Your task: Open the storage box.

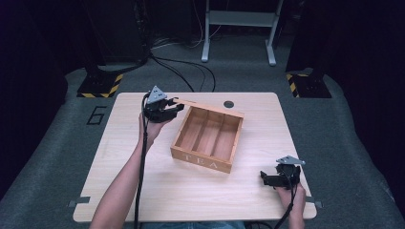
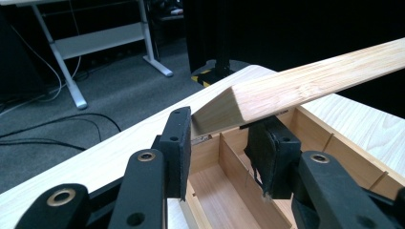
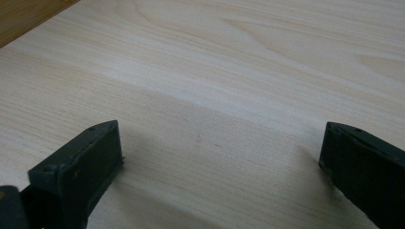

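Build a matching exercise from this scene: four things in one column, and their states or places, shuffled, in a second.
Things:
1. left gripper
2. right gripper
3. tea box
4. lid

States:
A. jaws spread wide over bare table
B. open, compartments empty
C. raised, tilted above the box
D. jaws closed on the lid's corner

Pairs: 1-D, 2-A, 3-B, 4-C

The lid (image 2: 305, 88) runs off the right edge in the left gripper view, hiding the box's (image 2: 229, 191) far compartments.
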`<state>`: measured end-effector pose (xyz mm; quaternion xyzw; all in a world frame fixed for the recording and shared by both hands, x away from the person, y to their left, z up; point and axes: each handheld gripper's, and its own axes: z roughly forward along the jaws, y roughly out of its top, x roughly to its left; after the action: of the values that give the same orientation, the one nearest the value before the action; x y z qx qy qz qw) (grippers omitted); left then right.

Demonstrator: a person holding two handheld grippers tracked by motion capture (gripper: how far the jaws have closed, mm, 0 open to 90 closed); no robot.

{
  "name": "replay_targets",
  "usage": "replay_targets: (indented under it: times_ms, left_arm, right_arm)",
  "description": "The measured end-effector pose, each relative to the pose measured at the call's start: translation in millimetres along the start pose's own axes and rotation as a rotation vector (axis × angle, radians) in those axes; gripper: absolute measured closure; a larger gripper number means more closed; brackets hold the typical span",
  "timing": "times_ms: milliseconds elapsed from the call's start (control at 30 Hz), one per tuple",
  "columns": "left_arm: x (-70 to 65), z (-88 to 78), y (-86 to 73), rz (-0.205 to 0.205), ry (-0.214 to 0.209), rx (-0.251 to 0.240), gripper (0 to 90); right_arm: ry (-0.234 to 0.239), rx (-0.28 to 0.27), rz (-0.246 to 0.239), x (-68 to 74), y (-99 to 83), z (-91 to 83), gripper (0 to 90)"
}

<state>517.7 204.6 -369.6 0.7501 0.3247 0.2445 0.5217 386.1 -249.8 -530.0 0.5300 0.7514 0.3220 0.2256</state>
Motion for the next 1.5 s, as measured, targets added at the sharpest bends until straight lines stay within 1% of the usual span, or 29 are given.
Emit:
replay_targets:
  times_ms: [167, 233, 367, 433, 533, 667, 733, 800, 1067, 1100, 1333, 1500]
  left_arm:
    - [2.2, 4.8, 6.4, -0.01, -0.001, 0.018, 61.2]
    - [3.4, 5.7, 8.3, -0.009, -0.003, 0.026, 61.3]
    - [3.3, 7.0, 9.5, -0.007, 0.004, 0.024, 61.6]
    - [3.8, 7.8, 10.2, -0.014, 0.001, 0.028, 61.6]
    - [5.5, 8.8, 13.6, -0.01, -0.003, 0.048, 61.8]
    - [6.7, 10.7, 17.0, -0.012, -0.001, 0.054, 61.9]
    - [6.9, 11.2, 17.9, -0.019, -0.004, 0.055, 61.9]
    - [6.9, 11.8, 18.5, -0.011, 0.002, 0.055, 62.1]
    - [8.0, 12.2, 18.7, -0.008, -0.005, 0.064, 62.1]
    - [7.5, 12.9, 18.4, -0.015, -0.001, 0.055, 62.1]
    - [8.6, 13.1, 20.3, -0.017, -0.006, 0.07, 62.1]
    - [8.7, 13.5, 20.7, -0.021, -0.003, 0.067, 62.1]
  right_arm:
    - [0.002, 0.002, 0.0, -0.1, 0.1, -0.1, 0.3]
    - [0.002, 0.002, 0.0, -0.1, 0.1, -0.1, 0.3]
    - [0.002, 0.002, 0.0, -0.1, 0.1, -0.1, 0.3]
    - [0.002, 0.002, 0.0, -0.1, 0.1, -0.1, 0.3]
    - [0.003, 0.002, 0.0, -0.1, 0.1, -0.2, 0.3]
    - [0.003, 0.002, 0.0, -0.1, 0.1, -0.2, 0.3]
    - [0.002, 0.002, 0.0, -0.1, 0.1, -0.1, 0.3]
    - [0.002, 0.002, 0.0, -0.2, 0.1, -0.1, 0.3]
    - [0.003, 0.002, 0.0, -0.2, 0.1, -0.1, 0.3]
    - [0.003, 0.002, 0.0, -0.2, 0.1, -0.1, 0.3]
    - [0.002, 0.002, 0.0, -0.2, 0.0, -0.1, 0.3]
    - [0.003, 0.003, 0.0, -0.1, 0.0, -0.2, 0.3]
